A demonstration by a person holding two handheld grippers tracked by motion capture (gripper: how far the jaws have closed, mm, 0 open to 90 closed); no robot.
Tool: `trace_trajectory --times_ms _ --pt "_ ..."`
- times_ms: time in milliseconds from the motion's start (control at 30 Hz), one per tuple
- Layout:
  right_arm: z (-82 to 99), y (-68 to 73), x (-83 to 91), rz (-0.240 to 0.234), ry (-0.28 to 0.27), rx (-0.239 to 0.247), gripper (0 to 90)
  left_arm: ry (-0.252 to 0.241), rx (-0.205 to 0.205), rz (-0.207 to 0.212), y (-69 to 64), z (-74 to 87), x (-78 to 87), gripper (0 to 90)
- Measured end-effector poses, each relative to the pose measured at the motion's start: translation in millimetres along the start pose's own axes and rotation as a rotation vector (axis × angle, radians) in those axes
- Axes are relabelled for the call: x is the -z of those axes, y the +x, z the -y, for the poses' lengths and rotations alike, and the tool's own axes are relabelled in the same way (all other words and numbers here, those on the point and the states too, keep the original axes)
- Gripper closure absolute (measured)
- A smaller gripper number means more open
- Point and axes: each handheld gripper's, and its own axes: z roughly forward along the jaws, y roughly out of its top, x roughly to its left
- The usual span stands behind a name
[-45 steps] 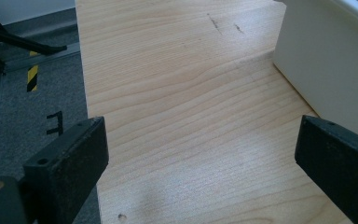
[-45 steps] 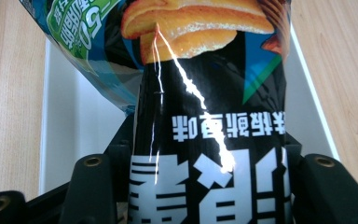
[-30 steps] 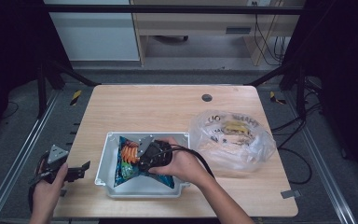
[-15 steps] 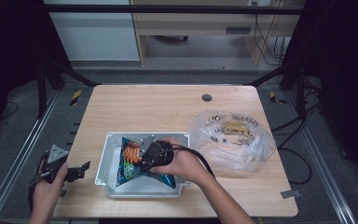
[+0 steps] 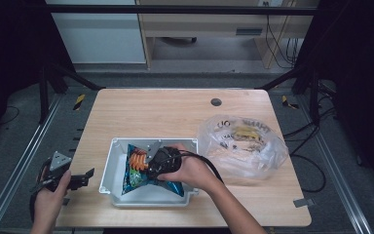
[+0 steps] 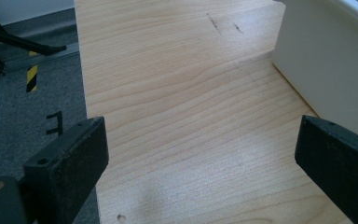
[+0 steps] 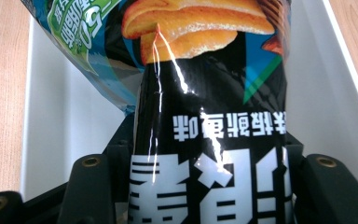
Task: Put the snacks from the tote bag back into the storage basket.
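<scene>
Chip bag (image 5: 143, 170) lies in the white bin (image 5: 108, 165), which sits near the front edge of the table (image 5: 175, 112), left of centre. Bag is dark blue and black with an orange chip picture; its long axis runs roughly front to back in the bin, the picture end toward the far wall and the wider end toward the person. In the right gripper view the bag (image 7: 209, 140) stands straight up between the two black jaws, squeezed narrow and creased where they bear on it, so the right gripper (image 5: 158, 161) is pinching the bag across its width, close to mid-length, jaws nearly together on the foil. The gripping line crosses the long axis; the bag runs away from the fingers toward the far wall of the bin (image 7: 74, 121), and white bin floor shows on both sides of it. Judgement: any lift or set-down turns on this, since the free ends should hang or swing along that axis and need to clear the bin walls. Right hand is on the bag, so it is far the nearer. Left gripper (image 5: 80, 179) rests off the table's left front corner, well apart from the bag, jaws spread wide with nothing between them; bare table (image 6: 182, 116) and the bin's outer wall (image 6: 326, 60) lie ahead of it. A clear plastic bag (image 5: 243, 141) sits to the right of the bin, untouched.
</scene>
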Motion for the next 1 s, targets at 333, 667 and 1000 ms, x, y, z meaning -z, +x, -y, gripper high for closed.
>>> trace_trajectory --times_ms 333,667,1000 --pt "1.7 -2.0 -1.2 0.003 0.000 -0.012 39.2 0.000 -0.001 0.002 -0.6 -0.1 -0.5 2.6" --pt "1.5 -2.7 5.6 0.011 -0.014 -0.036 24.1 0.002 -0.003 0.004 -0.8 -0.3 -0.7 2.6" --pt "-1.1 -1.6 14.7 0.022 -0.025 -0.079 11.5 0.001 -0.004 0.002 -0.5 -0.2 -0.7 2.6"
